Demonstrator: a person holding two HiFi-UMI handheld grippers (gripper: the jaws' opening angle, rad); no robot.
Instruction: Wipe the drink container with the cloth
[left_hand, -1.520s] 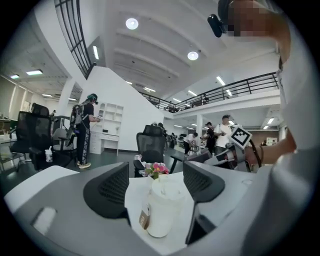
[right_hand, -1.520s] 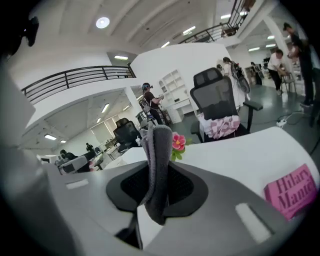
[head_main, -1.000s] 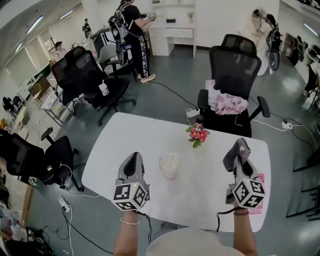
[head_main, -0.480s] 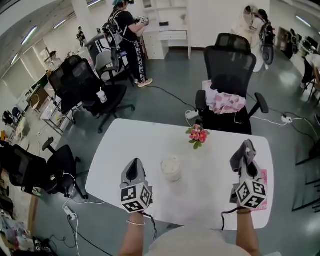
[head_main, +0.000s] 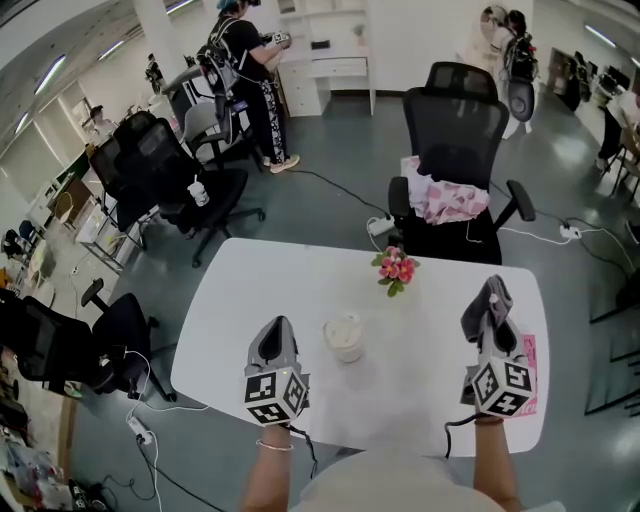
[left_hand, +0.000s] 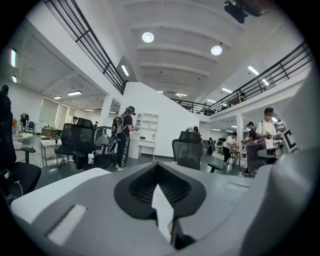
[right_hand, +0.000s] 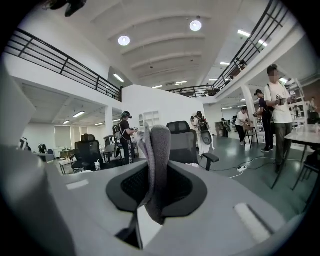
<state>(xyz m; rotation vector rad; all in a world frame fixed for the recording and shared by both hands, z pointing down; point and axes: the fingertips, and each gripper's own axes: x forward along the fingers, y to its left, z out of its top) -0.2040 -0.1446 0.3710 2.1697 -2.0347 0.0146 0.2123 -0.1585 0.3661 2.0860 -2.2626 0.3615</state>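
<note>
A pale, lidded drink container stands near the middle of the white table. My left gripper hovers just left of it, apart from it. Its jaws are shut with nothing between them, as the left gripper view shows. My right gripper is over the table's right side, well clear of the container. It is shut on a grey cloth, which sticks up from the jaws and folds over at the top. In the head view the cloth bunches at the gripper's tip.
A small bunch of pink flowers sits on the table behind the container. A pink sheet lies at the right edge under my right gripper. A black office chair with pink fabric on it stands behind the table. People stand farther off.
My left gripper has sunk a little toward the table beside the container. The right gripper has stayed put with the cloth in it.
</note>
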